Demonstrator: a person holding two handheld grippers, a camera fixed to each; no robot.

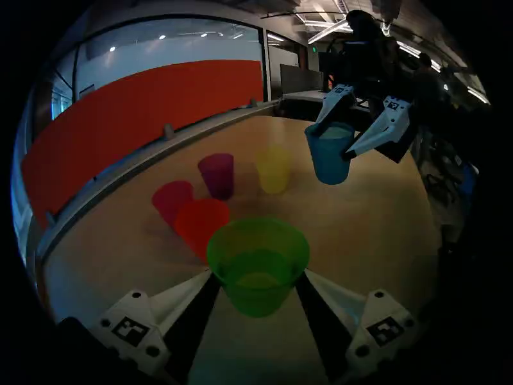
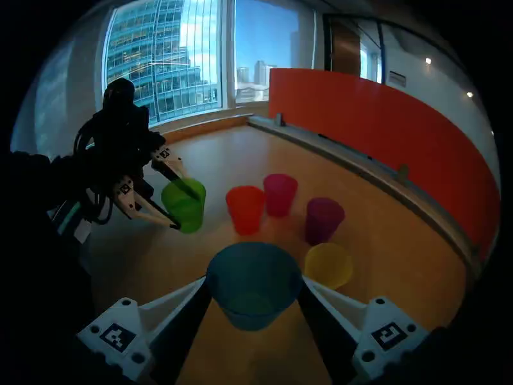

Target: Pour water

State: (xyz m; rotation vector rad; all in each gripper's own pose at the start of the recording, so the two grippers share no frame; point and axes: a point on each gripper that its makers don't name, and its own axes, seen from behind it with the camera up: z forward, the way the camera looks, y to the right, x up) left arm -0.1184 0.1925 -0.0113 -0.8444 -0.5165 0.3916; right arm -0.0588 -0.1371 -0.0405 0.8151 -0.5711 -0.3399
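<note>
In the left gripper view my left gripper [image 1: 258, 282] is shut on a green cup [image 1: 258, 263], held upright above the wooden table. Across the table my right gripper [image 1: 335, 136] is shut on a blue cup [image 1: 329, 154], also upright and lifted. The right gripper view has the blue cup [image 2: 254, 284] between my right gripper's [image 2: 254, 292] fingers, with the left gripper [image 2: 174, 202] and its green cup [image 2: 185, 204] at the left. The blue cup appears to hold some liquid; the green cup's contents are unclear.
Four more cups stand on the table between the grippers: red [image 2: 245, 208], pink [image 2: 279, 194], purple [image 2: 322, 219] and yellow [image 2: 328, 265]. An orange partition wall [image 2: 385, 122] runs along one table edge. Windows lie behind, and a person stands at the back [image 1: 424, 77].
</note>
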